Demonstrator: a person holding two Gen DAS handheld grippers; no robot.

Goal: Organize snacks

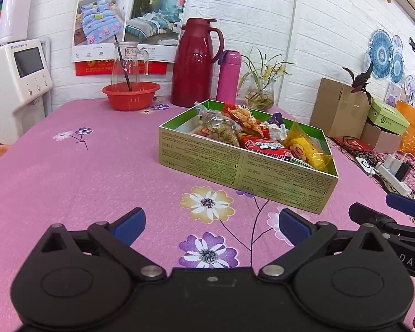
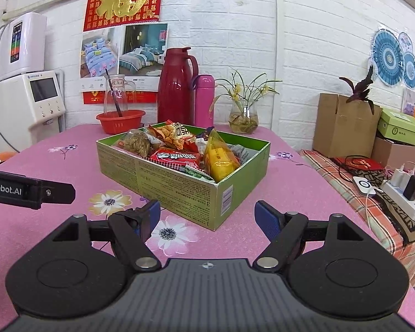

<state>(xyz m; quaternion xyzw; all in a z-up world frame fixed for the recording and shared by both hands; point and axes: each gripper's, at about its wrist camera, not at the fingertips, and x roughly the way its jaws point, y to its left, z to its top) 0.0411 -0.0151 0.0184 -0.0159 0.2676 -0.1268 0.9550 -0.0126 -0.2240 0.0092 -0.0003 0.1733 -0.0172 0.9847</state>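
A green cardboard box (image 1: 276, 178) (image 2: 177, 191) stands on the pink flowered tablecloth and holds several snack packets: a clear bag of brown snacks (image 1: 218, 128) (image 2: 137, 142), a red packet (image 1: 265, 148) (image 2: 174, 157) and a yellow packet (image 1: 304, 146) (image 2: 221, 160). My left gripper (image 1: 211, 225) hovers open over the cloth, short of the box's long side, with nothing between its blue pads. My right gripper (image 2: 207, 217) is open too, facing the box's near corner and holding nothing. In the left wrist view the right gripper's fingers (image 1: 404, 203) show at the right edge.
Behind the box stand a red basin with a glass jug (image 1: 131, 94), a dark red thermos (image 1: 196, 63), a pink bottle (image 1: 229, 76) and a plant vase (image 1: 260, 94). Cardboard boxes (image 2: 343, 127) and a power strip (image 2: 404, 197) lie to the right. A white machine (image 2: 27, 108) stands left.
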